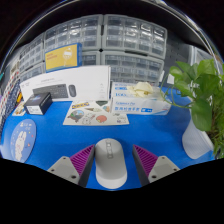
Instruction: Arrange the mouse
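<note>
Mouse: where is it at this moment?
In the gripper view, the white mouse sits on the blue table between the open gripper fingers with gaps either side, nearer than the leaflets.

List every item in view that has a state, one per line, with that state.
Gripper: open, white oval computer mouse between its fingers.
White oval computer mouse: upright on the blue table, gaps either side.
White keyboard box: closed, lying flat.
Small black box: closed.
Green plant: upright in a white pot.

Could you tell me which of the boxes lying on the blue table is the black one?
It is the small black box at the far left, in front of the large white keyboard box. The long box beside the plant is white and blue.
</note>
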Demonstrator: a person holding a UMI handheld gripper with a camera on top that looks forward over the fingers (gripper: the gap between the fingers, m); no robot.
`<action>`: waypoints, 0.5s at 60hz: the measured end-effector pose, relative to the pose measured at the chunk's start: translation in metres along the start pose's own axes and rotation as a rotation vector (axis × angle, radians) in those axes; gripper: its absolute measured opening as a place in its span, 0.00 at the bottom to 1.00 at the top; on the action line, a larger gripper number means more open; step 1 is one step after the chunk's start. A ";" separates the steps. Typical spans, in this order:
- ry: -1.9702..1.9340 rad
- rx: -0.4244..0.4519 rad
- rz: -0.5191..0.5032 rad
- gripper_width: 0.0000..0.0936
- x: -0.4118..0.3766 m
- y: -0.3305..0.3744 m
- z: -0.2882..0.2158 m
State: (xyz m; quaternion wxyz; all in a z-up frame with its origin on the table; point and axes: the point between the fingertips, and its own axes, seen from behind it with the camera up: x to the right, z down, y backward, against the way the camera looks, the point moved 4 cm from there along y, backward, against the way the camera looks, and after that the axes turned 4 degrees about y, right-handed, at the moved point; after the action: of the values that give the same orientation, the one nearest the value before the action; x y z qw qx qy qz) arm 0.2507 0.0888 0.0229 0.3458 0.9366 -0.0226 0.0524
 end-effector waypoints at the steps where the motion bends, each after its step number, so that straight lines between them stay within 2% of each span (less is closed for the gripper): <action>1: -0.005 -0.003 -0.004 0.79 -0.001 -0.001 0.000; 12: -0.023 -0.007 -0.008 0.75 -0.003 -0.002 0.001; 15: -0.055 -0.007 -0.034 0.66 -0.007 -0.003 0.002; 21: -0.043 0.014 -0.046 0.54 -0.005 -0.002 0.001; 30: -0.011 -0.019 -0.064 0.45 -0.004 -0.002 0.002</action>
State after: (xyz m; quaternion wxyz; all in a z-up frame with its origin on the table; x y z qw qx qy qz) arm 0.2469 0.0890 0.0194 0.3559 0.9338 0.0051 0.0360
